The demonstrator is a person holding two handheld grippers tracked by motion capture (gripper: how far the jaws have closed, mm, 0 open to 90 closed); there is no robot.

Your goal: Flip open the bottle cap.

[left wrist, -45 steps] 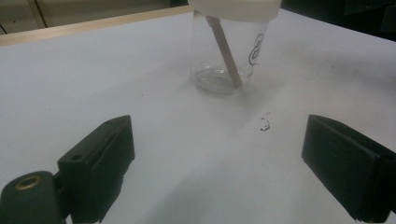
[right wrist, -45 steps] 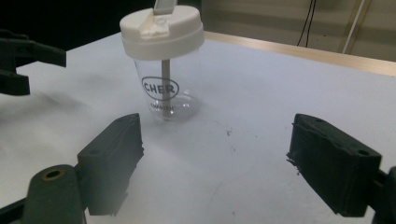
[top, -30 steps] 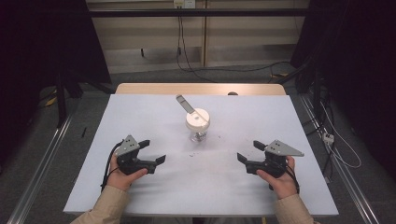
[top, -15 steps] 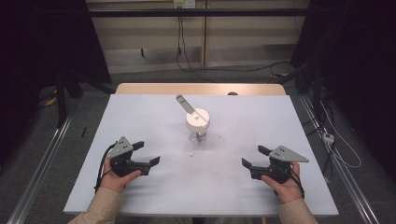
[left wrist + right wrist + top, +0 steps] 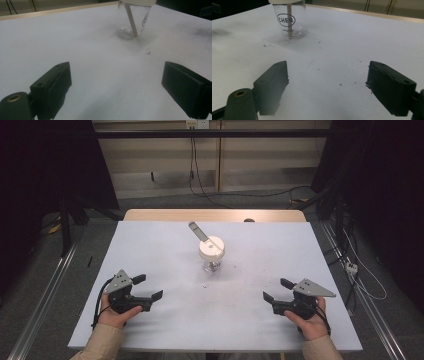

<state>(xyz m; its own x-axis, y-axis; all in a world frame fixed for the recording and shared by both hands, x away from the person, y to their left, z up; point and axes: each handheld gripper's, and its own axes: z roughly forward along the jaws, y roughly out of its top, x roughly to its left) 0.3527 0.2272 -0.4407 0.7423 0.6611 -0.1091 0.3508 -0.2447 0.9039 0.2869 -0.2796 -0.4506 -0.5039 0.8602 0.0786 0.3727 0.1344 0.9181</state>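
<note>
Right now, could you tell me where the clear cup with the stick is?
In the high view the clear cup stands mid-table toward the far edge, ahead of and between both grippers.

Clear glossy plastic jar (image 5: 290, 23), black print on wall; white matt lid (image 5: 211, 248). Pale wooden stick (image 5: 132, 21) inside. Matt white tabletop cover (image 5: 150, 250), smooth, speckled with dark flecks; bare wood edge (image 5: 160, 215) behind. Matt black plastic jaws on left gripper (image 5: 148, 288) and right gripper (image 5: 276, 290); dull grey plates on top.

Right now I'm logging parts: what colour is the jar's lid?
White, on the clear jar; the lid shows best in the high view.
</note>
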